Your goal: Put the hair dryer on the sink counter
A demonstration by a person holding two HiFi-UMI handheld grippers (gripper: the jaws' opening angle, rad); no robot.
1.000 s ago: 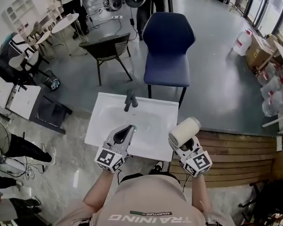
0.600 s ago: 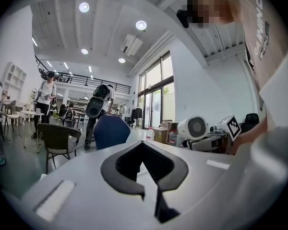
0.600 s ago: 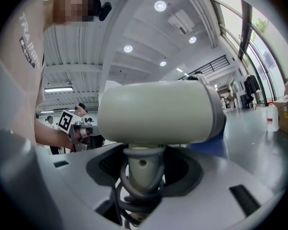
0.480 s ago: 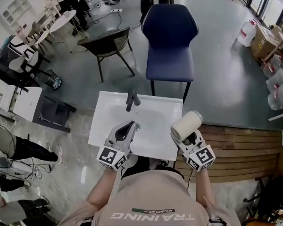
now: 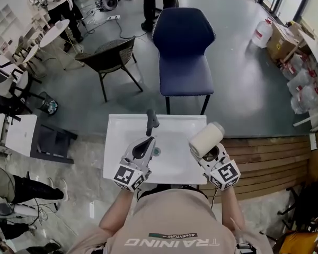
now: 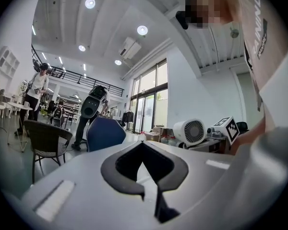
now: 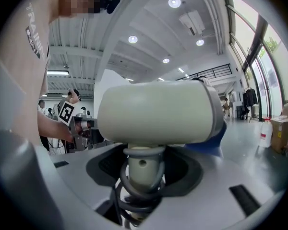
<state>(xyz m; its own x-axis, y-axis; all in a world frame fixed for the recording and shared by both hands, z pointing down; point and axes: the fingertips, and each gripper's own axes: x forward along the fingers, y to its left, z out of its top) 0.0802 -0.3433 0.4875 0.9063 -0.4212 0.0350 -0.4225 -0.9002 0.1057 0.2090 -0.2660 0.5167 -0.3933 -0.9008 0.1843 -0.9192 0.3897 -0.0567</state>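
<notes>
The cream hair dryer (image 5: 205, 139) stands upright in my right gripper (image 5: 212, 153), above the right rim of the white sink (image 5: 116, 147). In the right gripper view the dryer's barrel (image 7: 156, 111) fills the middle. Its handle (image 7: 142, 169), wound with a coiled cord, is clamped between the jaws of my right gripper (image 7: 143, 174). My left gripper (image 5: 147, 142) hovers over the basin near the drain, shut on nothing. In the left gripper view my left gripper (image 6: 143, 143) has its tips together, and the dryer's grille (image 6: 191, 131) shows at the right.
A dark faucet (image 5: 151, 121) rises at the sink's far edge. Beyond it stand a blue chair (image 5: 183, 52) and a dark wicker chair (image 5: 108, 57). Wooden decking (image 5: 270, 163) lies to the right. People stand at the far end of the room.
Both grippers have moved a little forward over the sink. The hair dryer, before just off the sink's right side, now hangs over its right rim.
</notes>
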